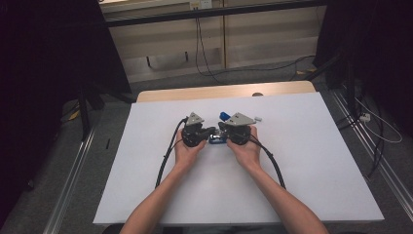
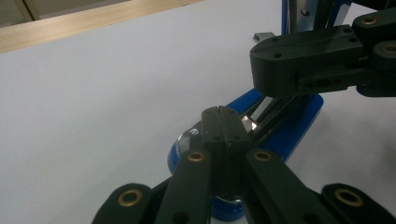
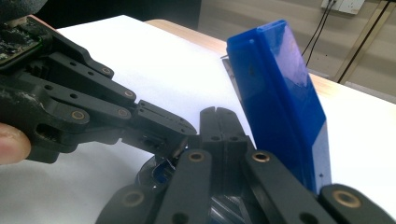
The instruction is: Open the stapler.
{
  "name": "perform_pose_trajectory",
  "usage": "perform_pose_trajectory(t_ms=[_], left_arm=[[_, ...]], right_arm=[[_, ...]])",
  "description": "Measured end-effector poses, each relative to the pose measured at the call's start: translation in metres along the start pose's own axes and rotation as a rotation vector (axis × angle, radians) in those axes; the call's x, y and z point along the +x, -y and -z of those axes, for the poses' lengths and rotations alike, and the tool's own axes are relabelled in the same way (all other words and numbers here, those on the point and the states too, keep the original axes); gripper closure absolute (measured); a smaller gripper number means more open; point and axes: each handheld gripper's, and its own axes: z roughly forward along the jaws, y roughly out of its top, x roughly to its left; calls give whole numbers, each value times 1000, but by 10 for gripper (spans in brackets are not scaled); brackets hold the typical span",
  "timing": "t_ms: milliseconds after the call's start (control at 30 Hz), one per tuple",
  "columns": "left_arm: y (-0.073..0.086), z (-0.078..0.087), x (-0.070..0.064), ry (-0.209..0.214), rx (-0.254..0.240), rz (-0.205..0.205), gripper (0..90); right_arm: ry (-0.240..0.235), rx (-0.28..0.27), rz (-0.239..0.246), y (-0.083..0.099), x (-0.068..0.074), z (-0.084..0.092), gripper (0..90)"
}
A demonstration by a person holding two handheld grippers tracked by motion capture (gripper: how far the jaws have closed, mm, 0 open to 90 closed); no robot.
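Roughly, as the three views stand:
Work in hand: both grippers meet over a blue case (image 1: 217,140) at the centre of the high view, on the white table (image 1: 302,161)
Blue case: lies flat between the two hands; its hinged blue lid (image 3: 280,102) stands raised, filling the right half of the right gripper view
Done so far: the lid is already up — the case looks opened, and shiny metal parts (image 2: 250,122) show inside, at the middle of the left gripper view
Left to do: judged from the pictures, whatever is to be taken out or put in is not yet settled; what the metal parts are is too small to tell
Left gripper (image 1: 210,130): jaws clenched together, tips meeting at the centre of the left gripper view, right over the case's rounded near end; whether anything thin is pinched between them cannot be told
Right gripper (image 1: 221,127): jaws likewise pressed shut — tips touching at the lower middle of the right gripper view, just beside the foot of the raised lid, nothing seen between them
Small pale piece (image 1: 258,118): lies alone on the table, up and right of the right gripper, apart from the case
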Motion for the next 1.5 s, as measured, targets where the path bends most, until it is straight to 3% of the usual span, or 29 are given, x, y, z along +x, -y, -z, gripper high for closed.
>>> perform_pose_trajectory(t_ms=[633,733,867,1500], left_arm=[[0,0,0,4,-2,-6,900],[1,0,2,16,-6,19,900],[0,0,1,3,3,-10,900],[0,0,0,1,1,-9,900]], right_arm=[[31,-16,-6,-2,-11,11,900],[34,-16,-7,-3,-11,11,900],[36,-25,-17,-4,-15,14,900],[55,-38,-18,-10,-24,25,900]])
